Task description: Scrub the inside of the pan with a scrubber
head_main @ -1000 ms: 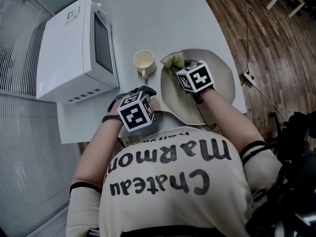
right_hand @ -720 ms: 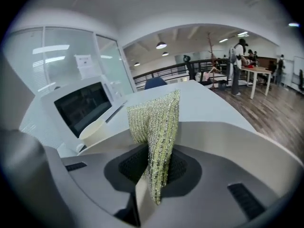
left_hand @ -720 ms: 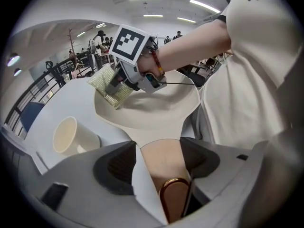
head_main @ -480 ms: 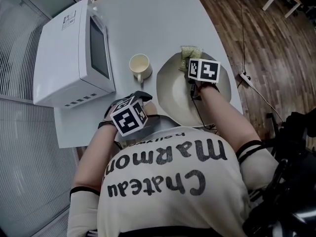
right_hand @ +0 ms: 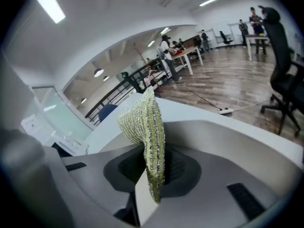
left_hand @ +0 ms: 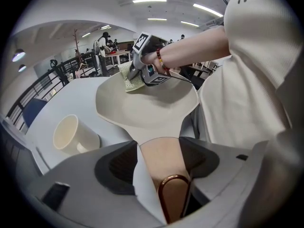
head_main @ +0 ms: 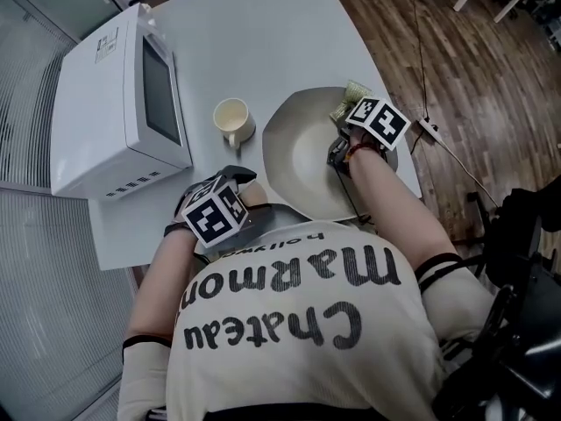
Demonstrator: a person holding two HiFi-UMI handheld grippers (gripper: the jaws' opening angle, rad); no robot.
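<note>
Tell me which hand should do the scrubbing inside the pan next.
Right. The right gripper has its jaws clamped on the scrubber, at the far rim of the pan. The left gripper grips the handle, steadying the pan, and holds no scrubber.
</note>
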